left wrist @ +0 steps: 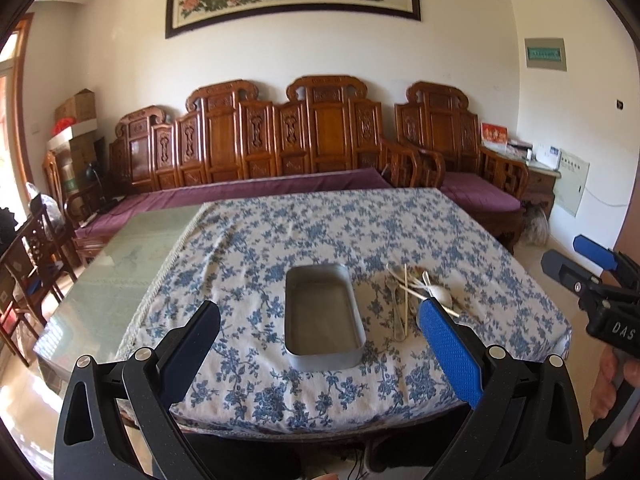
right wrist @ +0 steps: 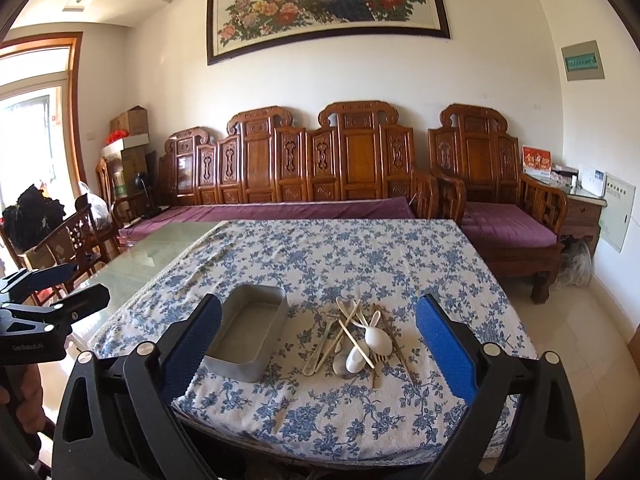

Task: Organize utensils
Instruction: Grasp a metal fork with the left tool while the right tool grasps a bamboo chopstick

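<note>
Both handheld grippers hang wide open and empty short of the table's near edge, the left gripper [left wrist: 318, 320] lined up on the metal tray [left wrist: 324, 354], the right gripper [right wrist: 318, 326] on the heap of utensils [right wrist: 358, 340]. Spoons, chopsticks and a fork lie crossed in a loose pile just right of the tray, on the blue floral tablecloth [right wrist: 360, 256]. With the tray bare and nothing yet lifted, the sorting appears not to have started; the spread jaws look readied for a first pick from the tangle.
</note>
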A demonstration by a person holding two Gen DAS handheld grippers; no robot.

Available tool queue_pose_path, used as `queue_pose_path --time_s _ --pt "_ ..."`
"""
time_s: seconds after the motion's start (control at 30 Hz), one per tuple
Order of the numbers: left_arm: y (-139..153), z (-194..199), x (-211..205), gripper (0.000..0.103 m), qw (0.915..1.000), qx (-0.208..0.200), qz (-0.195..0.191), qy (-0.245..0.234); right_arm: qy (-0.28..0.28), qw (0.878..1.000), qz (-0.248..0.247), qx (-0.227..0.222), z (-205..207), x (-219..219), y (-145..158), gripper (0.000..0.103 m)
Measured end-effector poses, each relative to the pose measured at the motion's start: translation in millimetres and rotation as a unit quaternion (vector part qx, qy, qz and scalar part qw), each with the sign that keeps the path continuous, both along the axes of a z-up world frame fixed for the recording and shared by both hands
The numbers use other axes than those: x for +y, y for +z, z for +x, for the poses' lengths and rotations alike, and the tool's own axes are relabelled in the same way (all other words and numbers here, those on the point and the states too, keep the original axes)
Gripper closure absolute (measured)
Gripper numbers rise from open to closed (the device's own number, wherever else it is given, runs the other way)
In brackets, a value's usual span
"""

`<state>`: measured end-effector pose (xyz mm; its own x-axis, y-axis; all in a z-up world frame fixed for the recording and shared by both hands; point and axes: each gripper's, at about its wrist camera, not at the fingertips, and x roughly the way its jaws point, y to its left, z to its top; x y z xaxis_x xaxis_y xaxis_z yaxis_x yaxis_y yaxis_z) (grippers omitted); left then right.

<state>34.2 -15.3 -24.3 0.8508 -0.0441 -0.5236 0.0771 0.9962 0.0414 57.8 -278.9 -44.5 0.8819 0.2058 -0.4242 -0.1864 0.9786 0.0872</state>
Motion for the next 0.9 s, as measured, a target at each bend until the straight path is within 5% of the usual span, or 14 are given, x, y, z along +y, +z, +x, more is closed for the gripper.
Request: queue_pose_path --time_s 0.63,0.9 --pt "-54.2 88.8 -28.0 0.007 0.9962 0.073 0.021 -0.042 -0.046 0.995 -0.028 0.085 104.6 -61.5 -85.9 0.042" --pt "-71.6 124.8 -47.1 0.007 0.9908 0.106 0.001 -0.085 -0.056 0.990 -0.048 0.123 157.8 -85.1 -102.4 0.053"
